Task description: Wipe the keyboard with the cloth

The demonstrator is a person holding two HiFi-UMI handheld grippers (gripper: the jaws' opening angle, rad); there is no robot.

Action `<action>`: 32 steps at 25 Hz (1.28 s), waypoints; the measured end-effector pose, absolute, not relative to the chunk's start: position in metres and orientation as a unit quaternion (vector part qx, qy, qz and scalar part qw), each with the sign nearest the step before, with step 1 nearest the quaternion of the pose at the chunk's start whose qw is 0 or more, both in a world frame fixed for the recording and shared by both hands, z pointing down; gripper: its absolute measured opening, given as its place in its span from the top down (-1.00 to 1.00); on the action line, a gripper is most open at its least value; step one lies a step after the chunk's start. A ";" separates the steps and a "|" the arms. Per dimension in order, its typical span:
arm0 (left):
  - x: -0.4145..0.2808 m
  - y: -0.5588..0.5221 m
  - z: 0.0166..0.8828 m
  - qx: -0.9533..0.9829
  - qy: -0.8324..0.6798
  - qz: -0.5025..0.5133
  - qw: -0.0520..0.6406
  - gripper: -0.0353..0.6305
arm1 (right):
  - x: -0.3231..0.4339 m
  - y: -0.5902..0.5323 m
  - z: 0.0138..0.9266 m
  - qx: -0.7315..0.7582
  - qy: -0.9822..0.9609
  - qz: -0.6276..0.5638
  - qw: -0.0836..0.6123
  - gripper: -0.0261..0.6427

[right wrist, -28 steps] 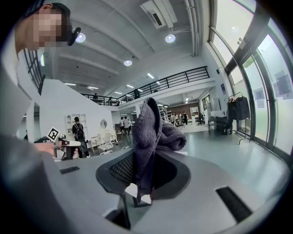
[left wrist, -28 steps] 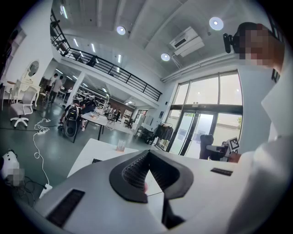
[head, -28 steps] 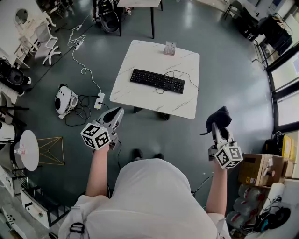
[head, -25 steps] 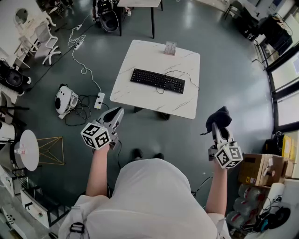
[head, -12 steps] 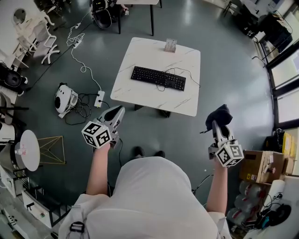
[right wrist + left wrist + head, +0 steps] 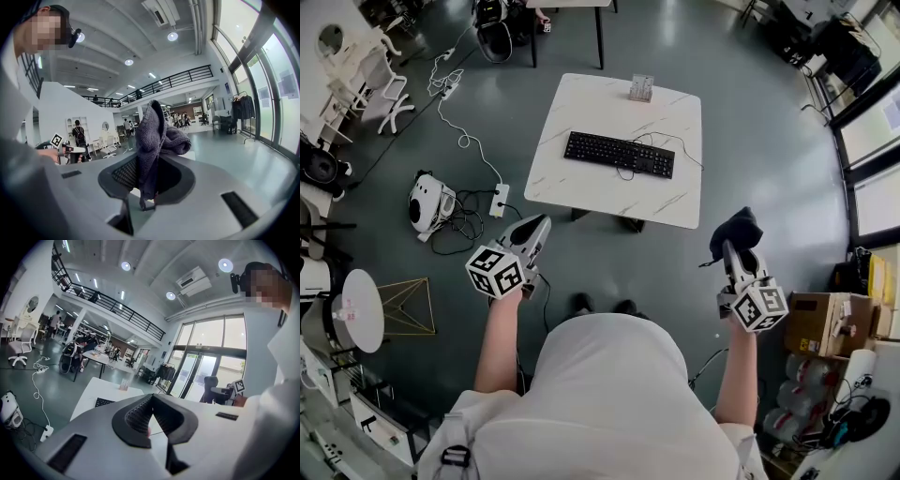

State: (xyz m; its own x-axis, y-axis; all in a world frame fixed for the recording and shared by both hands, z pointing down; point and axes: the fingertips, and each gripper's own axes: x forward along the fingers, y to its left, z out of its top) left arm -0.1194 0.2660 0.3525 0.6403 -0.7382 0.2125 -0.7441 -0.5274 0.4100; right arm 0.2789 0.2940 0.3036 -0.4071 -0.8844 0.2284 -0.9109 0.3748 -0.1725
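A black keyboard (image 6: 619, 155) lies across a white marble table (image 6: 572, 192) in front of me, its cable looping beside it. My right gripper (image 6: 732, 247) is held in the air well short of the table and is shut on a dark knitted cloth (image 6: 738, 228). In the right gripper view the cloth (image 6: 157, 136) bunches up above the jaws of the right gripper (image 6: 147, 174). My left gripper (image 6: 536, 225) hovers left of the table's near edge, shut with nothing in it. The left gripper view shows the left gripper (image 6: 151, 404), with the keyboard (image 6: 104, 402) far beyond it.
A small card holder (image 6: 641, 90) stands at the table's far edge. On the floor to the left are a white device (image 6: 424, 201), a power strip (image 6: 499, 200) and trailing cables. A cardboard box (image 6: 818, 323) sits at the right, and another table's legs (image 6: 601, 33) stand behind.
The view has shifted slightly, so the table sits a little higher in the picture. Both grippers keep nearly the same pose, the right one with the cloth in it.
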 end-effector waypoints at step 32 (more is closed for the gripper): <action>-0.162 0.267 0.390 0.874 -0.405 0.030 0.267 0.85 | 0.215 0.299 0.342 0.544 -0.820 0.160 0.076 0.64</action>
